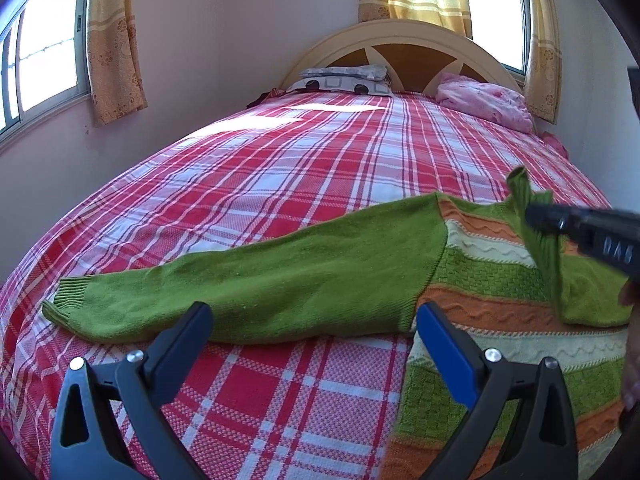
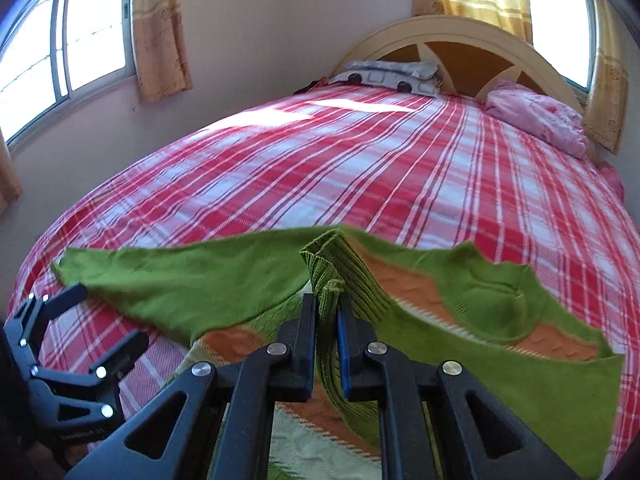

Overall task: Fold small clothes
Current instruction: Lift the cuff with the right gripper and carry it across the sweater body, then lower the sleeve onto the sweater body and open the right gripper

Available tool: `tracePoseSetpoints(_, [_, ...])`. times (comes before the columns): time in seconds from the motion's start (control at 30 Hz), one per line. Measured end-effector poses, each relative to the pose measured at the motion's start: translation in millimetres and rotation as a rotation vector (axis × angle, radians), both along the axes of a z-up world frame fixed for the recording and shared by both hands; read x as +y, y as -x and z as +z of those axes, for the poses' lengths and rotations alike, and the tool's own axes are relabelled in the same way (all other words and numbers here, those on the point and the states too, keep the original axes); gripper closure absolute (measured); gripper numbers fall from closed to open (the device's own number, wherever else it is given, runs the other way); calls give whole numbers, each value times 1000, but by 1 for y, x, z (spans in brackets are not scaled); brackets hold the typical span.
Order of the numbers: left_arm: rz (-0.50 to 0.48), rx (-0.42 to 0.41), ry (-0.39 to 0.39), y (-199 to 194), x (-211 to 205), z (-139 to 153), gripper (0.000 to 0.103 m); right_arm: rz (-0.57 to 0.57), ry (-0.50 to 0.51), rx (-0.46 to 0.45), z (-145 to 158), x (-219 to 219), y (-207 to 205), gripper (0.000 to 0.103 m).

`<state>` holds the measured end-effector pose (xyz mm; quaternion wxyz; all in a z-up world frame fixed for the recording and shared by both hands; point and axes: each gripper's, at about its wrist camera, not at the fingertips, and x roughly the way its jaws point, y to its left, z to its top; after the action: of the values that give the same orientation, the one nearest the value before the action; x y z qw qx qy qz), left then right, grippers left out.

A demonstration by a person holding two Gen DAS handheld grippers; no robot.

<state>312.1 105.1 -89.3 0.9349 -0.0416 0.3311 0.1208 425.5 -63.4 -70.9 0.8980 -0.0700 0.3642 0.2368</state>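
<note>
Left wrist view first: a window (image 1: 44, 52) and a yellow curtain (image 1: 114, 40) stand on the wall beside the bed (image 1: 240, 168), which wears a red and white plaid sheet. Near the foot edge of the bed lies a small green sweater (image 1: 480, 280) with orange and cream knitted bands across its body; its plain green sleeve (image 1: 240, 296) stretches flat toward the bed's left edge, cuff outermost. The left hand-held gripper (image 1: 314, 320) hovers just over the foot edge with its jaws wide apart and nothing between them, one finger above the sleeve and the blue-padded finger at the seam where sleeve meets body. At the head of the bed a patterned pillow (image 1: 344, 80) lies left of centre and a pink pillow (image 1: 484, 104) sits toward the right corner, both against the arched headboard (image 1: 400, 44). Farther right, the right hand-held gripper (image 1: 536, 216) reaches in from the side, clamped on a ribbed green edge of the sweater and lifting it off the sheet. Right wrist view shows that grip closely: the right hand-held gripper's fingertips (image 2: 308, 320) are nearly together, pinching the ribbed fold (image 2: 332, 280), with the lifted part of the garment draped away on both sides.
</note>
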Motion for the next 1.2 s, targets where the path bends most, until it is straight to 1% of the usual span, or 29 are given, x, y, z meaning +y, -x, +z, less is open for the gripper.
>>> tracePoseSetpoints(0.03, [-3,7,10,-1,1,0,0,23,-9,30,-8,-1,2,92])
tracePoseSetpoints(0.07, [-7,14,17,-1,2,-1,0,49,-14,73,-14,-3,3,82])
tracePoseSetpoints(0.1, [-14,20,29,-2,2,-1,0,57,-7,99,-18,-5,6,56])
tracePoseSetpoints(0.13, [-28,25,41,-2,1,-1,0,58,-8,104,-17,-13,12,41])
tracePoseSetpoints(0.17, [-42,34,51,-3,0,-1,0,59,-27,93,-15,-23,21,32])
tracePoseSetpoints(0.2, [-50,37,51,-3,-2,0,0,56,-33,92,-15,-33,28,32])
tracePoseSetpoints(0.27, [-87,29,62,-3,-7,3,0,22,-15,96,-13,-58,42,32])
tracePoseSetpoints(0.33, [-112,24,57,-4,-15,7,0,-7,-1,89,-13,-79,54,32])
tracePoseSetpoints(0.4, [-161,19,65,-9,-26,12,0,-34,7,94,-17,-99,67,32])
tracePoseSetpoints(0.43, [-185,24,72,-13,-32,13,2,-48,15,96,-20,-107,72,32])
tracePoseSetpoints(0.5, [-231,30,76,-23,-45,14,14,-76,41,94,-27,-119,83,32])
tracePoseSetpoints(0.57, [-267,52,61,-37,-59,10,18,-89,57,94,-35,-127,94,32])
tracePoseSetpoints(0.63, [-295,84,92,-50,-67,3,24,-91,66,86,-42,-133,104,32])
tracePoseSetpoints(0.67, [-299,112,103,-58,-70,-3,27,-91,74,80,-45,-134,109,32])
tracePoseSetpoints(0.7, [-299,133,113,-65,-73,-8,32,-90,80,72,-46,-134,113,32])
tracePoseSetpoints(0.77, [-296,174,137,-76,-77,-19,35,-91,80,56,-45,-134,117,32])
tracePoseSetpoints(0.8, [-289,198,146,-81,-78,-26,39,-92,82,51,-45,-134,116,32])
tracePoseSetpoints(0.83, [-283,205,155,-83,-78,-30,42,-93,84,52,-46,-134,116,31])
tracePoseSetpoints(0.87, [-273,203,162,-84,-78,-33,48,-94,86,56,-48,-134,116,31])
tracePoseSetpoints(0.93, [-268,182,158,-81,-79,-30,71,-97,79,63,-51,-135,114,31])
tracePoseSetpoints(0.97, [-267,176,157,-80,-79,-28,96,-98,74,66,-51,-135,114,30])
tracePoseSetpoints(1.07, [-287,147,186,-70,-74,-19,96,-101,64,67,-51,-137,113,29])
tracePoseSetpoints(1.13, [-291,132,200,-61,-70,-12,100,-103,65,68,-52,-137,113,29])
tracePoseSetpoints(1.2, [-296,116,217,-55,-66,-7,100,-104,67,67,-52,-136,113,28])
